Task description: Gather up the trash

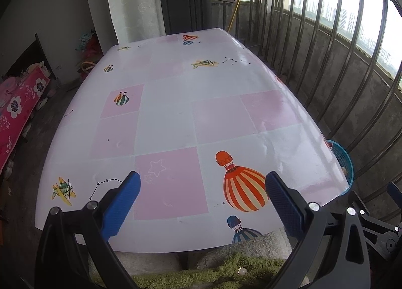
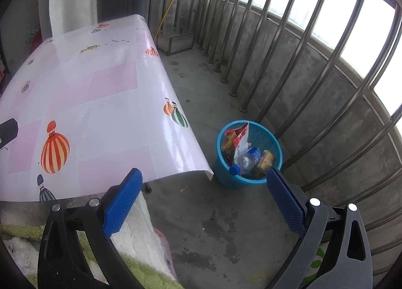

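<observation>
Both the left gripper (image 1: 202, 197) and the right gripper (image 2: 203, 194) gape wide, empty. Trash sits in the blue basket (image 2: 226, 175) right of the table (image 2: 105, 113) — the plastic bottle (image 2: 245, 160) looks light, crushable, slick; best held mid-body.

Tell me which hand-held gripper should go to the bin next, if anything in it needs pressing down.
Right, probably. The right hand-held gripper is open and faces the blue bin holding a bottle and wrappers. The left hand-held gripper faces the table.
</observation>
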